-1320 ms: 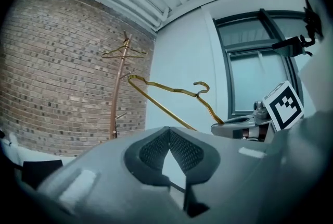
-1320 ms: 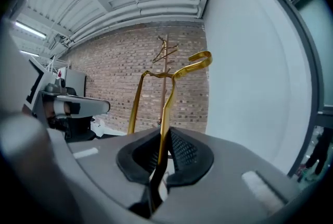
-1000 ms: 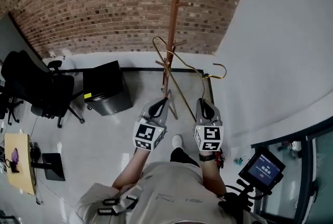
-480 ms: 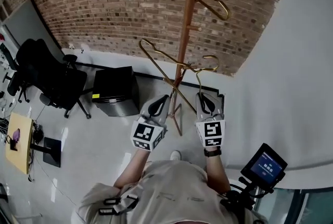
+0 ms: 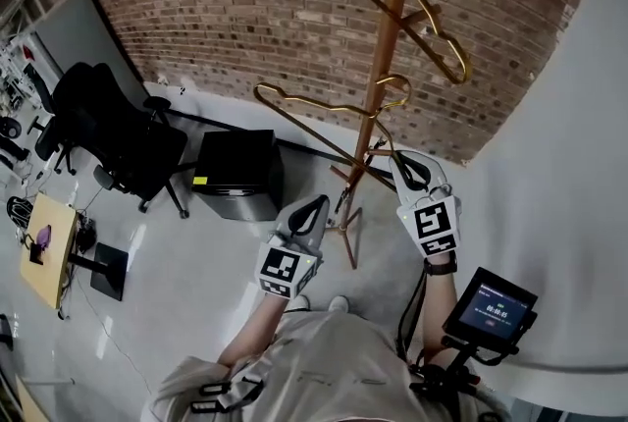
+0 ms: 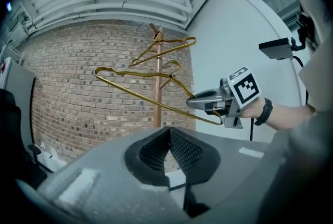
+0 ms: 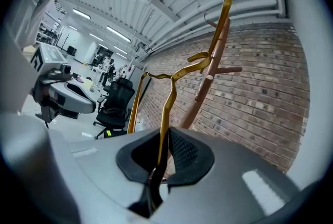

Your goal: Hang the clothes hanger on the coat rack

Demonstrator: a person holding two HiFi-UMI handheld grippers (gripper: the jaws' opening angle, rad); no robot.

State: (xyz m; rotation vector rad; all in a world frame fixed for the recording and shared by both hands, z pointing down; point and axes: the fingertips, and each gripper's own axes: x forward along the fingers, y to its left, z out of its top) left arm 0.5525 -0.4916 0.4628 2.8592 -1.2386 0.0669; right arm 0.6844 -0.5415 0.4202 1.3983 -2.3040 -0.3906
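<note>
A person stood before a wooden coat rack (image 5: 385, 47) by a brick wall, a gripper in each hand. The right gripper (image 5: 407, 163) held a gold wire clothes hanger (image 7: 165, 119) by its lower corner; its jaws had just been easing apart, the wire still pinched between them. The hanger's hook lay against the rack's pole beside a middle peg. The left gripper (image 5: 316, 206) hovered nearby, jaws together, empty.
</note>
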